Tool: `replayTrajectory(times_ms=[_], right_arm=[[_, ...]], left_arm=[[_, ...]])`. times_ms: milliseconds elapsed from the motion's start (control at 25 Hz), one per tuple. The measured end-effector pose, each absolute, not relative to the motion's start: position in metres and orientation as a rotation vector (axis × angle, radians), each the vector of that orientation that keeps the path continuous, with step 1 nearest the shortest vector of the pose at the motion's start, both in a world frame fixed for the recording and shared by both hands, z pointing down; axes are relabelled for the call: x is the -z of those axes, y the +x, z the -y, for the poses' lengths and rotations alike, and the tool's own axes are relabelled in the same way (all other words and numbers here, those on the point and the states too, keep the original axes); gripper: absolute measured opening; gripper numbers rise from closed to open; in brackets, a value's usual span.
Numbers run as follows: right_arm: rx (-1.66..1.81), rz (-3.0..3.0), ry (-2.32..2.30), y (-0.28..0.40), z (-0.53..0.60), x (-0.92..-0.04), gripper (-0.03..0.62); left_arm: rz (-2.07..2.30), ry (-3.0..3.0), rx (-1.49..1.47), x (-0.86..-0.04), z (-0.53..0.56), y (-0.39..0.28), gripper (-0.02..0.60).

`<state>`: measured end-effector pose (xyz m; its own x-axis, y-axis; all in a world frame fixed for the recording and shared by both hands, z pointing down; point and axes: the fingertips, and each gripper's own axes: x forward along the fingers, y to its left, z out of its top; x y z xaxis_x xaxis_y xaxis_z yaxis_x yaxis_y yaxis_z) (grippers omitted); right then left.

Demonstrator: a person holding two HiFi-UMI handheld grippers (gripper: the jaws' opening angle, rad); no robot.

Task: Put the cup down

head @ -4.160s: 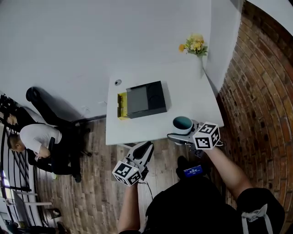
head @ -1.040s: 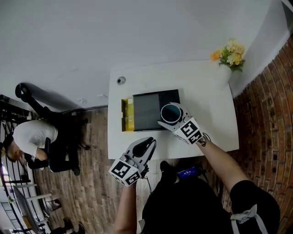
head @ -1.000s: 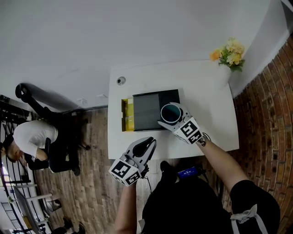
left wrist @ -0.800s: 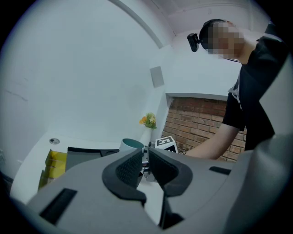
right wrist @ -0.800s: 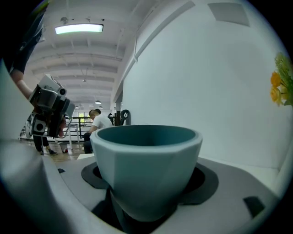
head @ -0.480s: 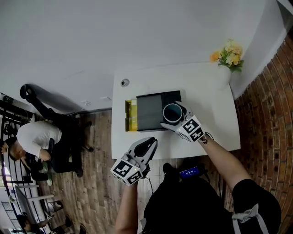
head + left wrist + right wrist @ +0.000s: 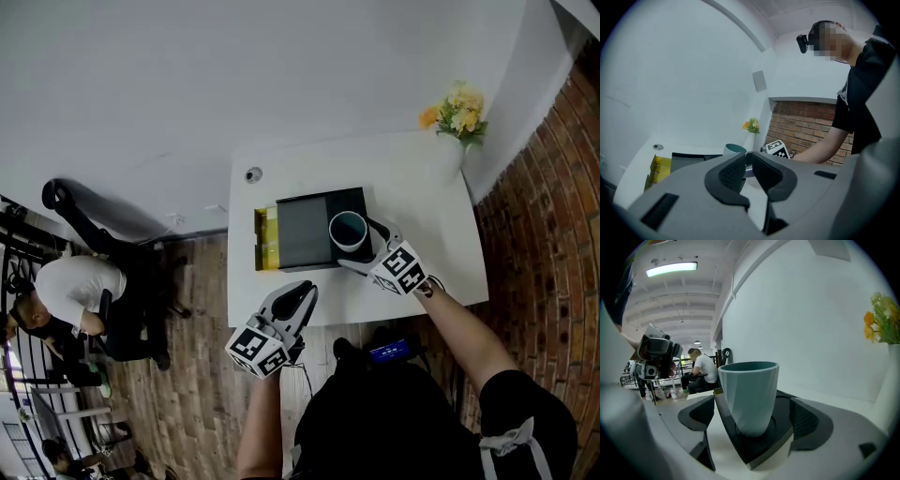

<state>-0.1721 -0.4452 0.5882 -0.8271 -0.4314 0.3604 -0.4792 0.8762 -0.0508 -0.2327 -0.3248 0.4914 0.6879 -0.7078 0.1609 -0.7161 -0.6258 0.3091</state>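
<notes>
A teal-grey cup (image 7: 349,231) stands upright in a round recess on the right corner of a black box (image 7: 300,230) on the white table (image 7: 422,206). My right gripper (image 7: 361,246) reaches in from the front right with the cup (image 7: 750,390) between its jaws. They are opening, and both pads (image 7: 806,420) stand a little apart from the cup's wall. My left gripper (image 7: 302,292) hangs in front of the table's near edge, off the table, shut with nothing in it (image 7: 749,166). From there the cup (image 7: 735,149) shows beyond its tips.
A yellow block (image 7: 264,239) sits against the box's left side. A vase of yellow and orange flowers (image 7: 457,108) stands at the table's far right corner, with a brick wall (image 7: 553,187) beside it. A cable grommet (image 7: 253,174) is at the far left. A person (image 7: 75,291) sits at left.
The right gripper has carried the cup from the table's front edge onto the black box, and its jaws have spread away from the cup. The left gripper has stayed put.
</notes>
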Motion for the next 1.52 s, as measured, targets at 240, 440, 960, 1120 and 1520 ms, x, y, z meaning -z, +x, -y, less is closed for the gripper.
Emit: replayTrajectory(times_ms=[240,440,960,1120,1520], right_arm=[[-0.277,2.672,0.719,-0.134,0.43,-0.587,0.488],[-0.423,2.668,0.73,-0.109,0.416,-0.581,0.486],[-0.945,2.911,0.783,-0.087,0.396,-0.508,0.073],[-1.039,2.934,0.752,-0.092,0.391,-0.502,0.024],[-1.065,2.976,0.627,-0.11,0.38,-0.491,0.014]], left_arm=[[1.105,2.551,-0.027,-0.496,0.324,-0.234,0.037],[1.057,2.562,-0.038,-0.505,0.329,-0.223,0.037],[0.969,2.622,0.008,-0.496,0.338,-0.192,0.037],[0.964,2.623,0.028,-0.495,0.338,-0.186,0.037],[0.959,2.632,0.106,-0.487,0.337,-0.181,0.008]])
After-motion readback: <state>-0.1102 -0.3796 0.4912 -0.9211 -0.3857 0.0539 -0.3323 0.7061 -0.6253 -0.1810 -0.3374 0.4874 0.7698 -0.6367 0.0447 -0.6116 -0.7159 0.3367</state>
